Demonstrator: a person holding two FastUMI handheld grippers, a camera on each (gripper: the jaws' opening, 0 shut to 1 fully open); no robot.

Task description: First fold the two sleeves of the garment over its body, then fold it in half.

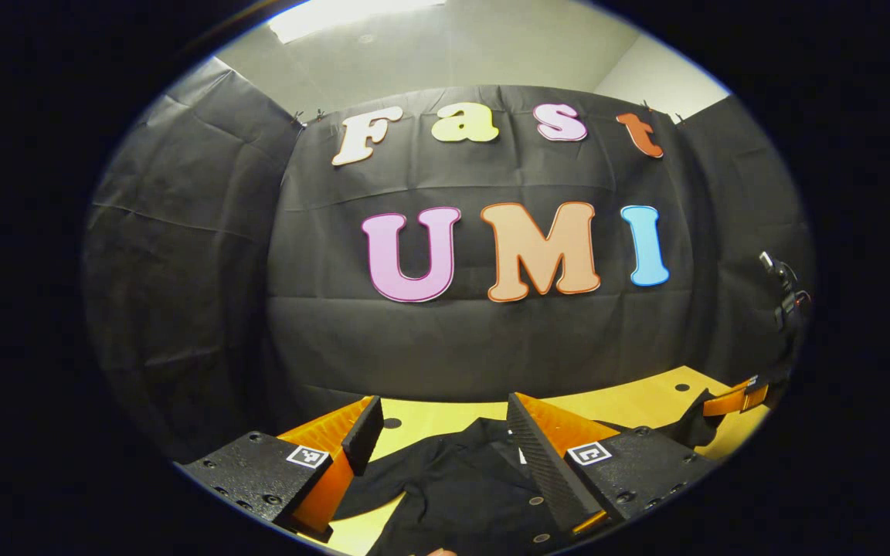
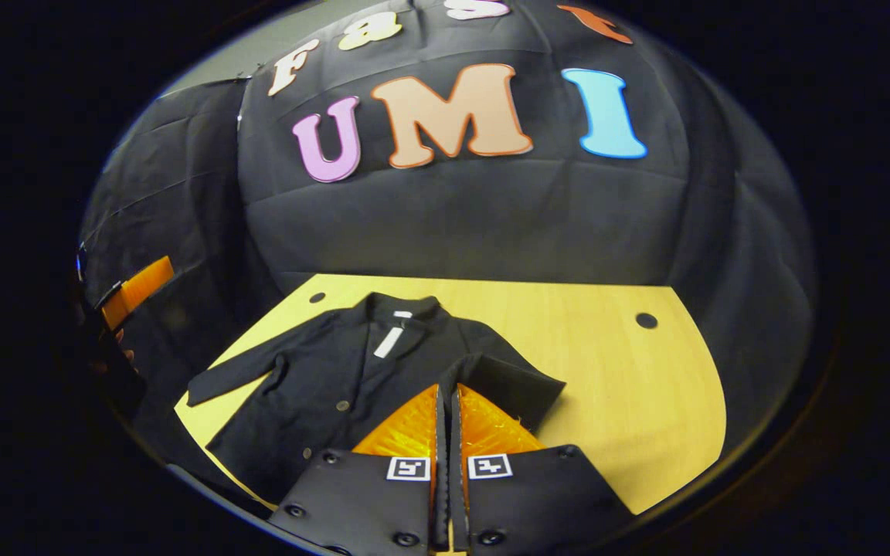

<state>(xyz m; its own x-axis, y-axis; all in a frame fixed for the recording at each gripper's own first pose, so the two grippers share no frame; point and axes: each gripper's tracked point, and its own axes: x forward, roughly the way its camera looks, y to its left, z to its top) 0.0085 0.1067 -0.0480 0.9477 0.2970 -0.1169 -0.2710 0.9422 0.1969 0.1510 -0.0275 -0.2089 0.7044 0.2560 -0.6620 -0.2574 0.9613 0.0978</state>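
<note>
left gripper view: left gripper point(image 1: 439, 432) fingers spread wide, nothing between them, above the black garment point(image 1: 453, 486) lying on the yellow table point(image 1: 646, 401). other gripper at far right edge.

right gripper view: right gripper point(image 2: 445, 401) fingers pressed together, pinching the garment's sleeve point(image 2: 503, 382), folded up. other sleeve point(image 2: 236, 371) lies flat. bare table to the right.

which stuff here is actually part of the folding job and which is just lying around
In the job:
- black jacket
- its right sleeve, pinched in the right claw
- its left sleeve, lying flat
- left claw, open

Just there:
- yellow table
- table holes
</note>
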